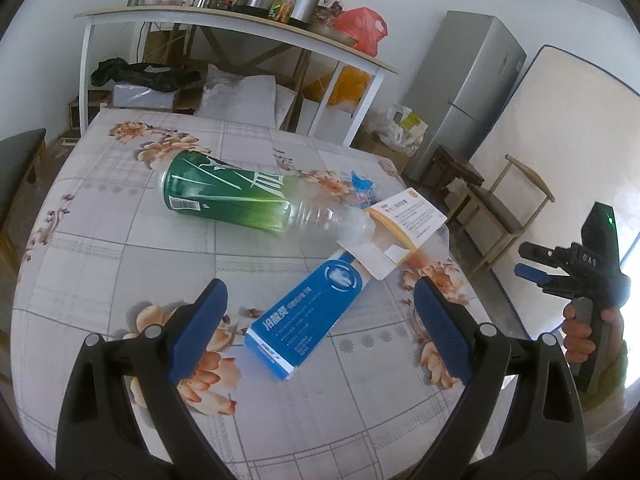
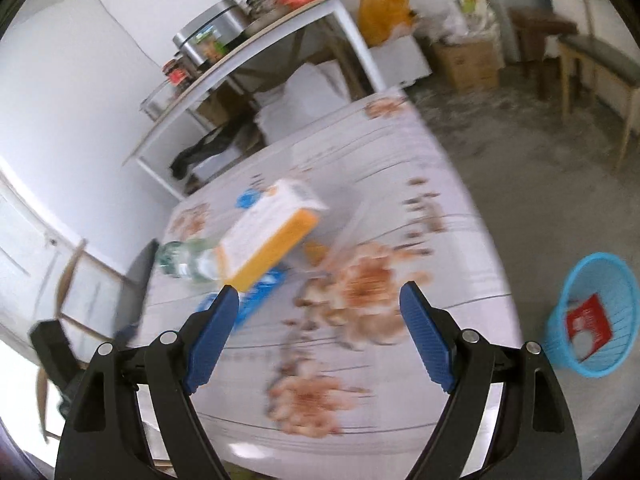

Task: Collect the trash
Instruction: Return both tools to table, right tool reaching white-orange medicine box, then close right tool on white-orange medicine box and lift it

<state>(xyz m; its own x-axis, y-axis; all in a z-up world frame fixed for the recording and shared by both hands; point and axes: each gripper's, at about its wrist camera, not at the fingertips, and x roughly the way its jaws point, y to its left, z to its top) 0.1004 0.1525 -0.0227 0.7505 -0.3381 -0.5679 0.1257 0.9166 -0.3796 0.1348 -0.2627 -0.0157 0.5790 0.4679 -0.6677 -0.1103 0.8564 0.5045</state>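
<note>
Your left gripper (image 1: 320, 320) spread wide with nothing held above the flowered table (image 1: 100, 240), blue toothpaste box (image 1: 308, 320) between its fingers, green-labelled bottle (image 1: 240, 200) and orange-and-white box (image 1: 408, 224) just beyond, your right gripper (image 2: 320, 316) likewise unclenched and bare, red trash in the blue basket (image 2: 600, 276) on the floor at right.

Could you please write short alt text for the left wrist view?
The left gripper hovers with its jaws open over a floral tablecloth, just above a blue toothpaste box. Beyond lie a green-labelled plastic bottle and an orange-and-white carton.
</note>
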